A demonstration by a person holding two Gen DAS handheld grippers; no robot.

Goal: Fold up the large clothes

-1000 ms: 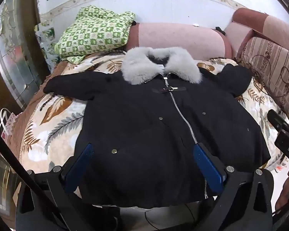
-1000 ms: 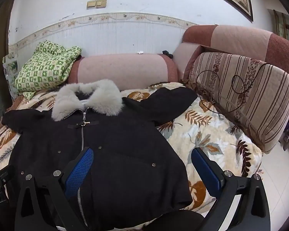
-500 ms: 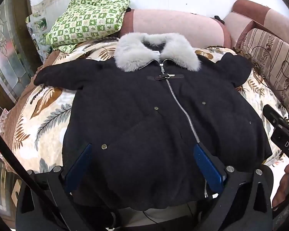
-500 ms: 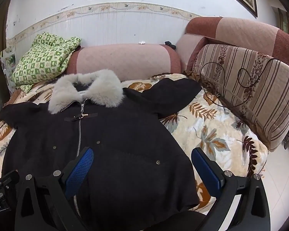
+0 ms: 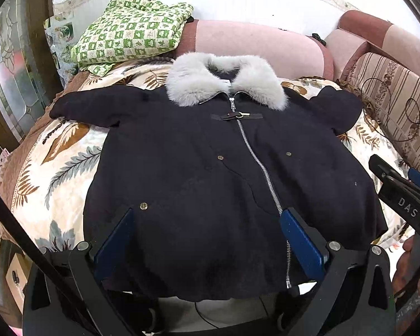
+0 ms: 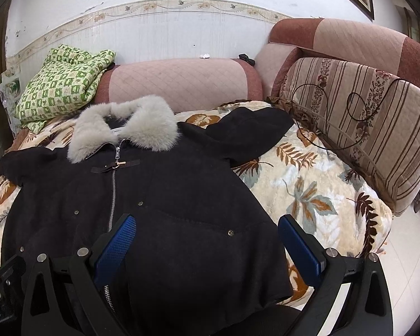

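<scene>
You held both grippers with their jaws spread wide and nothing between them. Your left gripper (image 5: 207, 238) hovered over the near hem of the black coat (image 5: 204, 168), its blue pads (image 5: 301, 242) standing either side of the lower front, the right pad close by the zipper (image 5: 261, 168). Your right gripper (image 6: 207, 247) hung above the coat's near right corner, one pad over the zipper's lower end and the other past the coat's right edge, above the leaf-print blanket (image 6: 308, 196).

The coat lay flat and face up on that blanket, zipped shut. Its long axis ran from near to far: hem toward you at the blanket's near edge, grey fur collar (image 5: 224, 82) at the far end, pointing to the pink bolster (image 6: 182, 84) by the wall. Both sleeves stretched out sideways, the left sleeve (image 5: 92, 106) reaching toward the left edge of the blanket and the right sleeve (image 6: 252, 131) toward the striped cushion (image 6: 364, 123). A small buckle strap (image 5: 236, 116) crossed the zipper just below the collar.

A folded green checked quilt (image 6: 61, 86) sat at the far left, resting against the bolster's left end.
</scene>
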